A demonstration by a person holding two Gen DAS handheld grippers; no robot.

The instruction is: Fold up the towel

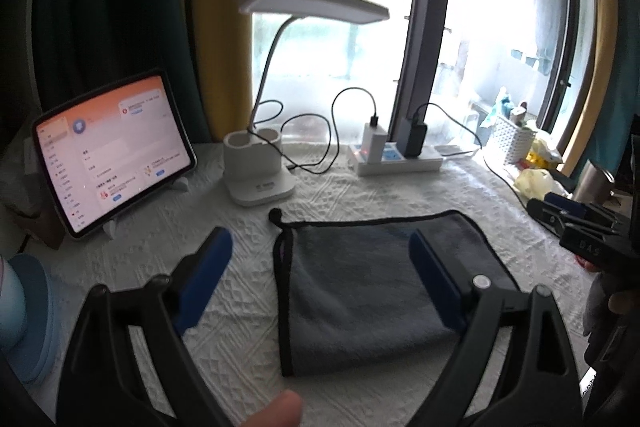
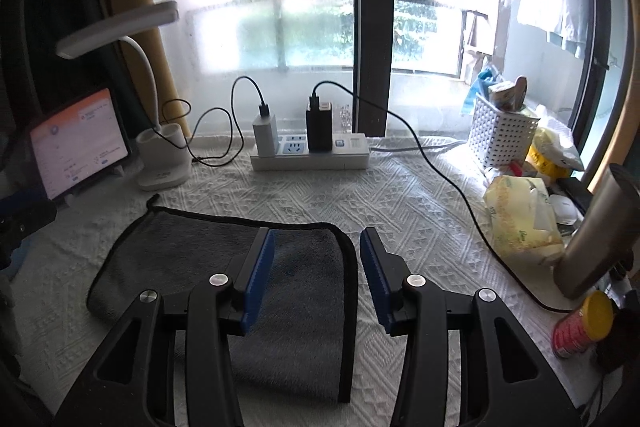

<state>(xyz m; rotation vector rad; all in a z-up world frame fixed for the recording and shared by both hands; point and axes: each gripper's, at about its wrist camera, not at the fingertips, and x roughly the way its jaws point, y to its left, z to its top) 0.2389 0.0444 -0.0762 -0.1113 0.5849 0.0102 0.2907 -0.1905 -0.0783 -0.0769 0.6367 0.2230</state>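
A grey towel (image 1: 360, 291) with black edging lies folded and flat on the white textured tablecloth (image 1: 240, 307); it also shows in the right wrist view (image 2: 192, 259). My left gripper (image 1: 320, 247) hovers above the towel's left part, jaws wide open and empty. My right gripper (image 2: 316, 247) hovers over the towel's right edge, open and empty; its black body also shows in the left wrist view (image 1: 576, 223) at the right. A small loop (image 1: 275, 214) sticks out at the towel's far left corner.
A tablet (image 1: 112, 151) on a stand is at the back left, a white desk lamp (image 1: 260, 171) and a power strip (image 1: 396, 159) with chargers behind the towel. A white basket (image 2: 500, 135), bags, a steel tumbler (image 2: 600, 231) and a can (image 2: 580, 323) crowd the right.
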